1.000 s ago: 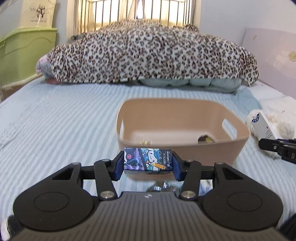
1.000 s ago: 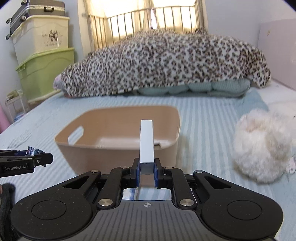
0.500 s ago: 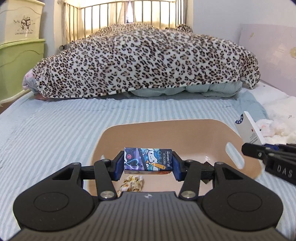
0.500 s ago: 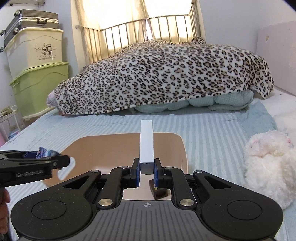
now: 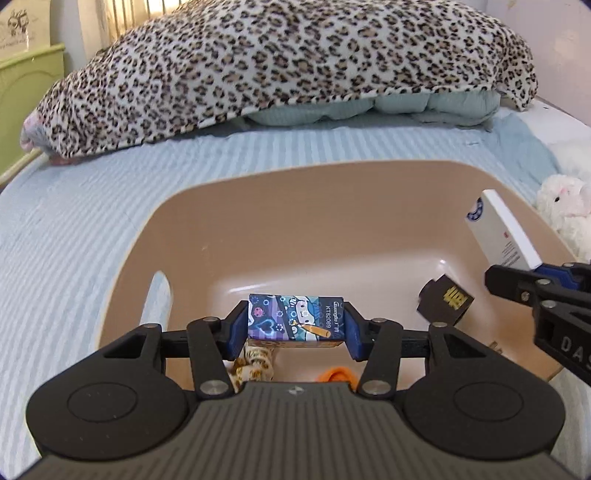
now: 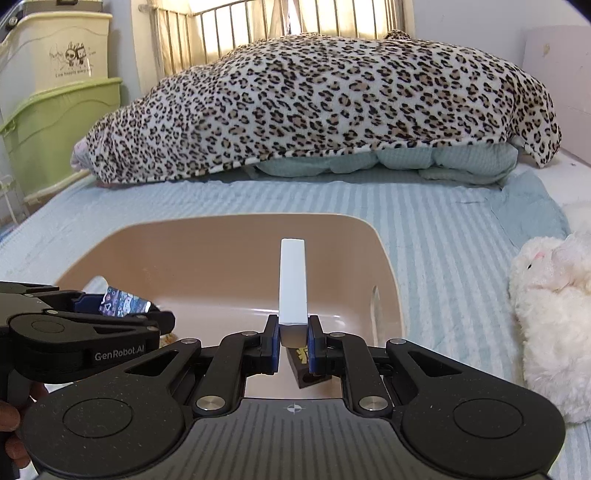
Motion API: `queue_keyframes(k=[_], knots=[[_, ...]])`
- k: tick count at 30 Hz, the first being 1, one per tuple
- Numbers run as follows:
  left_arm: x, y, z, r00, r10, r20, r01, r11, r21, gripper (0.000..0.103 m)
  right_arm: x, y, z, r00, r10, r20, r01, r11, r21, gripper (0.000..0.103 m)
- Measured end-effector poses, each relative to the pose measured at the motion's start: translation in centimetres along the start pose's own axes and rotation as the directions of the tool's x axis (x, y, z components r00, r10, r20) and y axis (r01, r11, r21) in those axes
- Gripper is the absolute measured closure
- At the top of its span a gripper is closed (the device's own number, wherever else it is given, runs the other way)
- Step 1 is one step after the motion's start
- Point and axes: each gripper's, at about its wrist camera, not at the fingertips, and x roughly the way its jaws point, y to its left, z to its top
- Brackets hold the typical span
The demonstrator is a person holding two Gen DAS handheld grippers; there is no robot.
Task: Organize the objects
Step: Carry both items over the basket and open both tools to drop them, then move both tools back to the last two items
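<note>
A tan plastic basket (image 5: pixel 332 177) (image 6: pixel 229 229) sits on the striped bed. My left gripper (image 5: pixel 297 321) (image 6: pixel 122 310) is shut on a small blue cartoon-print box (image 5: pixel 295 319) (image 6: pixel 120 301) and holds it over the basket's inside. My right gripper (image 6: pixel 293 343) (image 5: pixel 517 273) is shut on a slim white box (image 6: pixel 292 284) (image 5: pixel 498 229), upright over the basket's right part. In the basket lie a black cube with gold marks (image 5: pixel 445 301) (image 6: pixel 308 365), a leopard-patterned item (image 5: pixel 255 360) and an orange item (image 5: pixel 338 373).
A leopard-print blanket (image 5: pixel 295 59) (image 6: pixel 325 99) covers bedding at the bed's far end. A white plush toy (image 6: pixel 550 306) (image 5: pixel 565 206) lies right of the basket. Green and white storage bins (image 6: pixel 55 110) stand at the left. A metal bed rail (image 6: pixel 295 22) is behind.
Both grippers have moved forward and over the basket, from outside its near wall to above its inside. Both boxes are still held.
</note>
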Motion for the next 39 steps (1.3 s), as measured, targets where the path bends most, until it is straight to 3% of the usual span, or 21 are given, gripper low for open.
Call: queue_keyframes(k=[2, 4, 6, 10, 12, 17, 20, 29, 39], knots=[[-0.2, 0.2, -0.1, 1.000, 0.014, -0.002, -0.014, 1.000, -0.003, 0.035, -0.1, 0.2, -0.1, 1.000, -0.002, -0.002, 0.002, 1.000, -0.007, 0.088], [-1.2, 0.4, -0.2, 0.999, 0.028, 0.025, -0.028, 1.000, -0.007, 0.025, -0.6, 0.2, -0.1, 1.000, 0.000, 0.003, 0.000, 1.000, 0.008, 0.071], [-2.3, 0.7, -0.2, 0.999, 0.026, 0.043, -0.025, 1.000, -0.007, 0.024, -1.3, 0.0, -0.1, 1.000, 0.015, 0.020, -0.016, 1.000, 0.026, 0.039], [-4.3, 1.0, -0.4, 0.998, 0.029, 0.054, -0.029, 1.000, 0.002, 0.021, -3.0, -0.3, -0.2, 0.998, 0.013, 0.053, -0.015, 0.999, 0.038, 0.033], [-5.3, 1.2, -0.7, 0.998, 0.029, 0.057, -0.030, 1.000, 0.008, 0.019, -3.6, -0.5, -0.4, 0.999, 0.013, 0.052, -0.016, 0.999, 0.050, 0.024], [-7.4, 2.1, -2.1, 0.999, 0.000, 0.050, 0.000, 1.000, -0.004, 0.014, -5.4, -0.4, -0.9, 0.999, 0.015, 0.043, -0.016, 0.999, 0.036, 0.022], [-8.8, 2.7, -3.1, 0.998, -0.003, 0.064, 0.005, 1.000, -0.030, 0.014, -6.4, 0.2, -1.3, 0.999, -0.001, 0.035, 0.001, 1.000, 0.019, 0.004], [-11.6, 3.7, -4.8, 0.998, -0.019, 0.057, 0.021, 0.999, -0.034, 0.013, -7.6, 1.0, -4.0, 0.999, 0.003, -0.043, -0.003, 1.000, -0.005, 0.004], [-9.2, 3.3, -8.8, 0.996, -0.057, -0.065, 0.057, 0.998, -0.007, 0.012, -6.6, 1.4, -7.0, 0.989, -0.004, -0.148, 0.000, 1.000, -0.027, 0.001]])
